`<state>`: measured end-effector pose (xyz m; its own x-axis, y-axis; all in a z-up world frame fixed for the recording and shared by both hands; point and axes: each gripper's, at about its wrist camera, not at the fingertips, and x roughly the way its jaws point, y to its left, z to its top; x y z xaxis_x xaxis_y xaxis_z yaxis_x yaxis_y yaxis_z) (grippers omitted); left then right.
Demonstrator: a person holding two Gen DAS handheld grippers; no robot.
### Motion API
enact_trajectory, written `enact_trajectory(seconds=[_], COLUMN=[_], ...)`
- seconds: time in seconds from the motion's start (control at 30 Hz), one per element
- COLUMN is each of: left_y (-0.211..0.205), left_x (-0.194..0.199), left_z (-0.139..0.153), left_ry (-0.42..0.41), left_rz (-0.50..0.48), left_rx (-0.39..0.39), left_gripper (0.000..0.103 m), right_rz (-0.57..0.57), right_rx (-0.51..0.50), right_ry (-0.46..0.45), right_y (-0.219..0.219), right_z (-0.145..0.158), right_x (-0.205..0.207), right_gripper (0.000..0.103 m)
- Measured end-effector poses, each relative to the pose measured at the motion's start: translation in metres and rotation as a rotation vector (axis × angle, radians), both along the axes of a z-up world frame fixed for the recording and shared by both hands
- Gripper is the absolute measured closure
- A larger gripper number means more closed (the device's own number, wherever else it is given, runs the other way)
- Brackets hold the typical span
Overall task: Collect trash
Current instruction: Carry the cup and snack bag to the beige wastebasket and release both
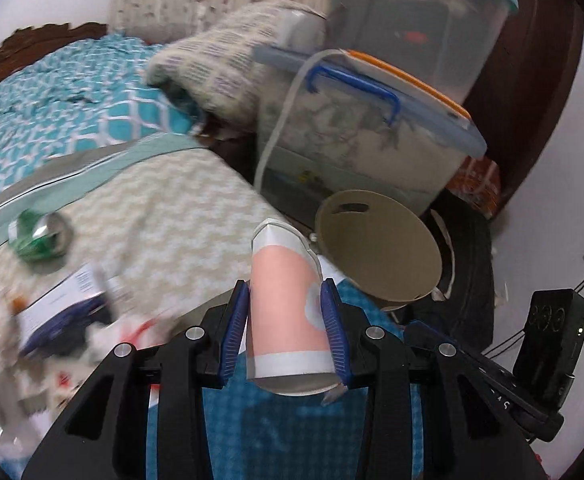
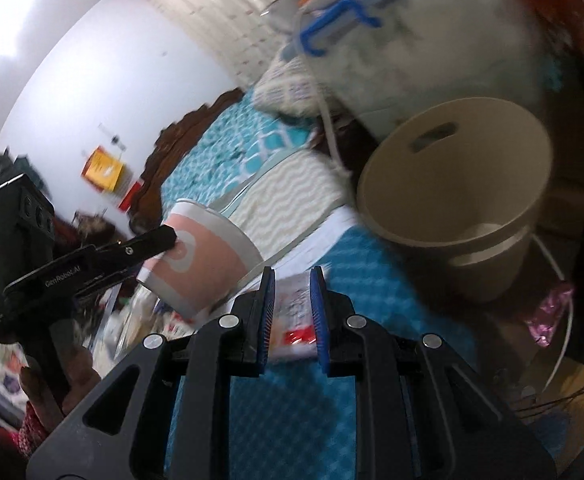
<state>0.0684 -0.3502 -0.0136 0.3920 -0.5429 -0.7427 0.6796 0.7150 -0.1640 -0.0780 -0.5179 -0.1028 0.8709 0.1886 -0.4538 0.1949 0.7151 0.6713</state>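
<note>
Pads of the left gripper (image 1: 287,320) pinch a pink paper cup (image 1: 285,312) from both sides, blue faces pressed on its wall; the cup lies tilted between them, white rim band near the camera and its base pointing far, toward a beige bin (image 1: 380,244). In the right wrist view the same cup (image 2: 207,256) shows at left, held by the black finger of that gripper, with a hand (image 2: 51,384) on its handle below

The right gripper (image 2: 292,308) has its pads nearly together on a flat white wrapper (image 2: 296,316) with a red patch — the wrapper sits upright between the blue faces and fills the narrow gap. Beyond it and to the right stands the bin (image 2: 456,184), its mouth open toward the camera, a handle slot in its far wall, something pale lying inside at the bottom

Under both grippers runs a blue patterned cloth (image 1: 283,432). Left of it, in the left wrist view, a bed (image 1: 163,208) with a pale zigzag cover carries a crushed green can (image 1: 39,236) and, nearer, a blurred heap of papers (image 1: 63,312). A teal quilt (image 1: 59,96) covers the far part of the bed, and a pillow (image 1: 219,64) leans against a clear storage box (image 1: 364,136) with a blue handle, just behind the bin. A second box (image 1: 424,16) with a teal lid is stacked on top
</note>
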Motion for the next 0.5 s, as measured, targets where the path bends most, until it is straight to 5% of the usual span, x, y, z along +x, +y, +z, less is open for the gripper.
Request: enact_trajectory(seconds=[0.23,0.27,0.3,0.33,0.5], left_y=[-0.025,-0.024,-0.023,-0.021,-0.023], left_x=[0.025,0.029,0.033,0.035,0.043], left_z=[-0.007,-0.007,-0.006,-0.005,-0.001], left_ry=[0.061,0.067,0.076,0.081,0.092], left_rz=[0.005,0.01,0.017,0.021,0.028], left_rx=[-0.012,-0.016,-0.021,-0.025,-0.041], left_gripper=[0.068,0.068,0.068,0.068,0.068], right_rz=[0.08,0.103,0.116,0.124,0.263], right_rx=[0.014,0.006,-0.009,-0.035,-0.229], right_ry=[0.056,0.075,0.088,0.095,0.157], right_y=[-0.009,-0.006,-0.005,-0.001,0.033], right_z=[-0.008,-0.01,-0.012,-0.011,-0.003], right_x=[0.018,0.022,0.023,0.024,0.042], right_gripper=[0.076,0.061,0.031,0.021,0.018])
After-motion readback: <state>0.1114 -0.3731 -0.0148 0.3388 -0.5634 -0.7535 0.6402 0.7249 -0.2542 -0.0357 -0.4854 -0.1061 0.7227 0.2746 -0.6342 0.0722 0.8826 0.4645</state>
